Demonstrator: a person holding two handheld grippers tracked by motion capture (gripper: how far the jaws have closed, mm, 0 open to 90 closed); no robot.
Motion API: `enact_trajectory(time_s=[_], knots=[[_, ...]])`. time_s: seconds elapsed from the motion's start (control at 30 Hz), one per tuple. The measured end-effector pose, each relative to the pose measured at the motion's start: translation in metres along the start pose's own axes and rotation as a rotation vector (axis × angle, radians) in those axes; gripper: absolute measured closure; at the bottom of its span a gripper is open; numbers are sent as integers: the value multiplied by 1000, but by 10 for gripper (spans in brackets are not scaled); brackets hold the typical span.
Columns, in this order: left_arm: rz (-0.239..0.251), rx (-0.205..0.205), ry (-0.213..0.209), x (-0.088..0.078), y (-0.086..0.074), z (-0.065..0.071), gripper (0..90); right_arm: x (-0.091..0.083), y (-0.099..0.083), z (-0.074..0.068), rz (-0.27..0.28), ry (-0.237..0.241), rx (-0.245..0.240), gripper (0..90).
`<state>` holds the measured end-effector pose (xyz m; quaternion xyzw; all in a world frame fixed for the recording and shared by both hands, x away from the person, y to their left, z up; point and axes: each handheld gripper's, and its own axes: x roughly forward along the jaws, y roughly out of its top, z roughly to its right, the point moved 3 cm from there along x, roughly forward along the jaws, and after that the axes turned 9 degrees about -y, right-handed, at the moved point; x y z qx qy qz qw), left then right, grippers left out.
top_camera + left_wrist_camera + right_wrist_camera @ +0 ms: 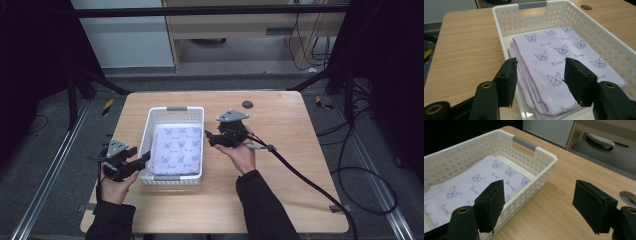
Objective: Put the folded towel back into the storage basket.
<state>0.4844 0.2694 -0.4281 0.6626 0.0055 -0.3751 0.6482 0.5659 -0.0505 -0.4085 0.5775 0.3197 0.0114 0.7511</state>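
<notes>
While the folded lilac cloth [177,145] lay in the white basket [175,111], we held left gripper [141,161] and right gripper [208,136] spread, empty, flanking it

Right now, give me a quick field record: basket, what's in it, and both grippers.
basket: white, perforated, grey handle inserts, on the table
contents: folded lilac towel with cat-face print, lying flat
left gripper: open, at the basket's near left corner, jaws over the towel's edge
right gripper: open, beside the basket's right wall, outside it
held: nothing in either gripper
</notes>
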Motion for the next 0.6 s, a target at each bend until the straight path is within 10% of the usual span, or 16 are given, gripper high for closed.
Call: enact_trajectory(time_s=[0.6], knots=[[29,22,25,-13,-12,-13,321,-74,-92,71,-17,-46,133,170]])
